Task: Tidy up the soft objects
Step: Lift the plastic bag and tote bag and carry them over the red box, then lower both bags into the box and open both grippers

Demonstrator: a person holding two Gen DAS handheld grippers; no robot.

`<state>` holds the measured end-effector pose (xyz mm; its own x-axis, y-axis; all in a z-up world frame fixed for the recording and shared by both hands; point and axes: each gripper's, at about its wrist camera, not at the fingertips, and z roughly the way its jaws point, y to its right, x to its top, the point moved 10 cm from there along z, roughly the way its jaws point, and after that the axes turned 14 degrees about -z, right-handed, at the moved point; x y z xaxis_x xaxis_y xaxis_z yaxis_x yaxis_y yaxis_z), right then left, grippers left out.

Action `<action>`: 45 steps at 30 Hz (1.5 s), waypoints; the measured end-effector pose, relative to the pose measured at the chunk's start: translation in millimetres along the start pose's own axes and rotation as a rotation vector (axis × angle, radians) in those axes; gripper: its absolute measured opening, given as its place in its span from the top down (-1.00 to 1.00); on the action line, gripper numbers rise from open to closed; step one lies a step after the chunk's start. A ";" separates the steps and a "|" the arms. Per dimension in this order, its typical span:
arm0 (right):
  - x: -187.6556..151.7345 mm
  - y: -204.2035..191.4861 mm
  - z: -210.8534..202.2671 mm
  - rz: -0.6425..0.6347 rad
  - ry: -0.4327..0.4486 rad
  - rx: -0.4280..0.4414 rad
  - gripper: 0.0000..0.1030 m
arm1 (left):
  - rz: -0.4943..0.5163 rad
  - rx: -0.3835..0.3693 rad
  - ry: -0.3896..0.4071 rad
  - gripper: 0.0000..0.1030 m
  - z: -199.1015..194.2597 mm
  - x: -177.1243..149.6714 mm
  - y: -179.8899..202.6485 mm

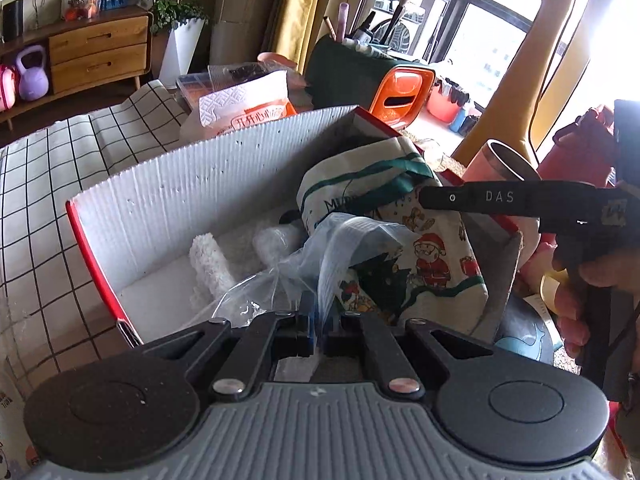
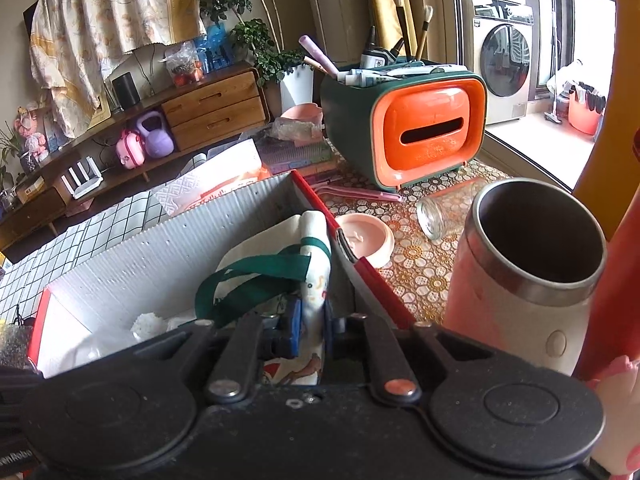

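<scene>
The left gripper [image 1: 318, 330] has its jaws clamped together on a crumpled clear plastic bag [image 1: 320, 256] above the open white corrugated box with red edges [image 1: 192, 184]. The right gripper [image 2: 312, 330] pinches the cream Christmas-print cloth tote bag with green handles [image 2: 314, 264] between blue pads, the jaws nearly together on the fabric. The tote sits in the box's right end, beside white fluffy rolls [image 1: 210, 264] on its floor. A pink steel-lined tumbler [image 2: 528, 272] stands on the patterned tabletop [image 2: 416, 264] just outside the box.

Christmas-print tote bag [image 1: 416, 248] in box [image 1: 200, 184]
</scene>
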<state>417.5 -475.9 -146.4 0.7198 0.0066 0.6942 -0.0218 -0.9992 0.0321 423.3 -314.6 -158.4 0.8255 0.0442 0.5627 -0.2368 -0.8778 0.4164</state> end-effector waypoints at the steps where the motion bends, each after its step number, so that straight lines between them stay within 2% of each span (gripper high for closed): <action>1: -0.3 0.5 0.1 0.006 -0.003 0.002 0.70 | -0.003 0.003 -0.010 0.94 1.4 -2.5 -0.6; 9: -7.9 -0.2 -10.3 -0.003 -0.023 0.005 0.48 | 0.009 0.023 -0.045 0.93 7.1 -10.6 -2.3; 11: -9.5 -2.2 -13.6 -0.010 -0.026 0.014 0.36 | 0.015 0.023 -0.046 0.91 6.0 -11.3 -1.9; 15: -12.9 -5.0 -22.7 -0.032 -0.024 0.019 0.25 | 0.029 0.032 -0.052 0.90 3.5 -14.1 0.3; 18: -14.8 -8.5 -29.5 -0.050 -0.023 0.020 0.02 | 0.025 0.033 -0.049 0.90 -0.9 -15.2 1.4; 21: -17.7 -10.9 -35.8 -0.069 -0.022 0.019 -0.04 | 0.040 0.044 -0.050 0.90 -5.0 -16.8 3.5; 30: -20.5 -22.1 -57.5 -0.077 0.001 0.042 -0.39 | 0.062 0.061 -0.025 0.85 -23.0 -18.8 8.6; 33: -21.6 -26.3 -67.9 -0.074 0.017 0.055 -0.49 | 0.063 0.058 -0.009 0.56 -32.0 -19.0 10.6; 34: -21.2 -27.4 -71.1 -0.074 0.022 0.058 -0.52 | 0.062 0.057 -0.002 0.32 -35.1 -19.0 11.1; 35: -21.2 -29.2 -74.6 -0.075 0.026 0.062 -0.55 | 0.061 0.053 0.007 -0.03 -39.4 -18.8 11.9; 37: -20.5 -32.6 -83.1 -0.079 0.039 0.068 -0.58 | 0.060 0.043 0.028 -0.33 -48.1 -18.9 13.8; 40: -19.3 -38.3 -96.8 -0.085 0.060 0.075 -0.64 | 0.055 0.033 0.071 -0.34 -64.3 -18.3 16.0; 45: -17.6 -52.7 -122.1 -0.099 0.099 0.096 -0.77 | 0.039 0.024 0.099 -0.34 -89.8 -19.8 16.0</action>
<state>321.2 -418.7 -72.5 0.6431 0.1045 0.7586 0.1160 -0.9925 0.0384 357.2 -286.7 -98.8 0.7612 0.0555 0.6462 -0.2548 -0.8907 0.3765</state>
